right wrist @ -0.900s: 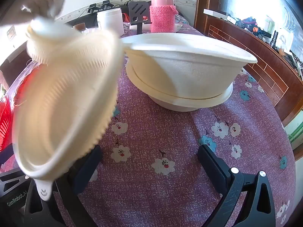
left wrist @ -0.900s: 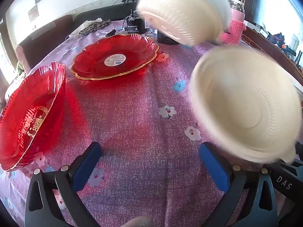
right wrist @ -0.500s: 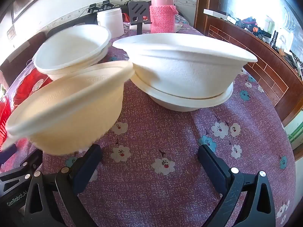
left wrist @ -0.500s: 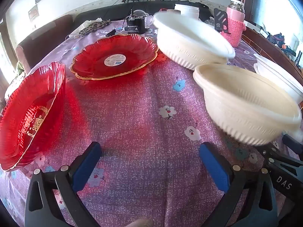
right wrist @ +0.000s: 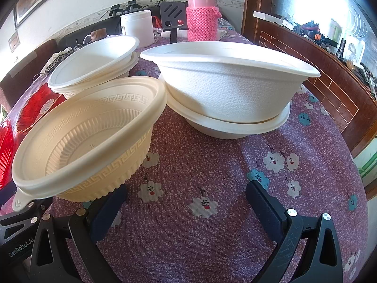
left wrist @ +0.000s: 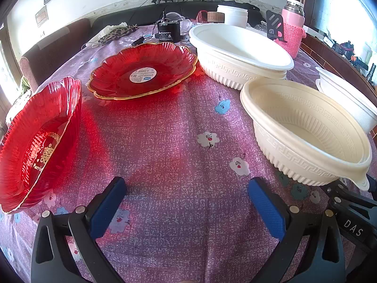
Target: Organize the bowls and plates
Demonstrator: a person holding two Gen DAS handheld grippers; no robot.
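Purple floral tablecloth (left wrist: 165,129) across the table, dark sofa and pale wall behind. Left gripper (left wrist: 186,202) hovering low over the near edge, blue-padded fingers (left wrist: 106,210) spread wide, nothing between them. Right gripper (right wrist: 186,207) likewise wide open and empty over bare cloth. Near the left edge, tilted red ribbed glass plate with gold lettering (left wrist: 35,141); further in, flat red scalloped glass plate with a white sticker (left wrist: 143,70). Cream ribbed plastic bowl with a key-pattern band (right wrist: 87,139) sitting between the two grippers. Behind it, stacked white ribbed plastic bowls (left wrist: 240,54). Toward the right edge, big white foam bowl nested in a second one (right wrist: 226,87). At the far edge, pink flask in a knitted sleeve (right wrist: 202,11)
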